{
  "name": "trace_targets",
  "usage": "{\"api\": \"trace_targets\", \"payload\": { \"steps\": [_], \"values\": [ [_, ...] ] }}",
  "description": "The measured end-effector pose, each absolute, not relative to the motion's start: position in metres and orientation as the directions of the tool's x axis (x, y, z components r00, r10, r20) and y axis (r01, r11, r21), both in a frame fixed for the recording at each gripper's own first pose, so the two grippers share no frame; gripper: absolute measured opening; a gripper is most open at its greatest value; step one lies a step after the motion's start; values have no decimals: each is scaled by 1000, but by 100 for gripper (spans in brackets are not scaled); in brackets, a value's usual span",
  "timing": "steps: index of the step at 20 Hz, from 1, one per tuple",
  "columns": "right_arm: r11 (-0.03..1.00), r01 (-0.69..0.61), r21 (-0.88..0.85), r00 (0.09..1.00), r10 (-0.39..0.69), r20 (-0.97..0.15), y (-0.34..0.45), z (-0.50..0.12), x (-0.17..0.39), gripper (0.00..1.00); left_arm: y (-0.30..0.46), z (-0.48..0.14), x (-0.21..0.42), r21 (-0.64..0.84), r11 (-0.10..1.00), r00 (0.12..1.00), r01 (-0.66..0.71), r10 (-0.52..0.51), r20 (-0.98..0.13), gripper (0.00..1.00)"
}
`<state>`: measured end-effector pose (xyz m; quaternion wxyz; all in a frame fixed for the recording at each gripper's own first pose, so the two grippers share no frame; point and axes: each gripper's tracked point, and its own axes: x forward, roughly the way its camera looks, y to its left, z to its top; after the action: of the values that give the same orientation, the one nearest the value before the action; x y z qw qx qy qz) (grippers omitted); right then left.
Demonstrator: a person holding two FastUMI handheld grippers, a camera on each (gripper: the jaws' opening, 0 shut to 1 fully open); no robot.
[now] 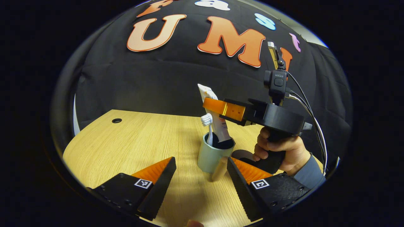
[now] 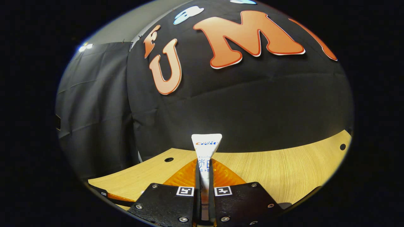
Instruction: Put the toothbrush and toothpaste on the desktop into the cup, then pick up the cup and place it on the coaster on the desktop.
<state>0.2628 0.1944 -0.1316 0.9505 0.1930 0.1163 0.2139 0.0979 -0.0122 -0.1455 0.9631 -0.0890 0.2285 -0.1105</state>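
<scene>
Toothpaste (image 2: 206,151) base and toothbrush (image 1: 207,124) handle hidden inside cup (image 1: 210,156).

Wood-grain matt desktop (image 1: 132,142); smooth glossy cup (image 1: 212,155); plastic toothpaste (image 2: 205,148).

The cup (image 1: 212,156) stands on the desktop (image 1: 132,142), well in from its edges, with the toothbrush (image 1: 207,124) and toothpaste (image 1: 214,110) upright inside it. The toothbrush is left of the toothpaste. The coaster (image 1: 241,154) lies just right of the cup.

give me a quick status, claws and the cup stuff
Right claw shut on toothpaste, tube standing in cup. Left claw open, close to cup. Toothbrush in cup. Nothing in the way.
</scene>
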Motion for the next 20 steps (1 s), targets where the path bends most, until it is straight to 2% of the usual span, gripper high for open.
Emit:
{"api": "trace_targets", "payload": {
  "steps": [6,10,13,16,20],
  "values": [
    [845,-350,404,865,457,-208,192,-149,251,13,-13,-148,92,-227,960,865,162,-249,-436,98],
    [863,-337,376,868,440,-232,182,-150,243,20,-20,-149,85,-223,961,862,164,-249,-442,98],
    [875,-341,345,847,445,-291,177,-154,230,23,-27,-145,81,-227,958,858,172,-259,-443,98],
    [890,-340,303,829,436,-350,167,-160,216,34,-32,-143,81,-224,959,852,172,-259,-454,98],
    [896,-335,290,837,424,-345,149,-142,204,53,-38,-143,83,-214,962,837,167,-253,-485,98]
  ]
}}
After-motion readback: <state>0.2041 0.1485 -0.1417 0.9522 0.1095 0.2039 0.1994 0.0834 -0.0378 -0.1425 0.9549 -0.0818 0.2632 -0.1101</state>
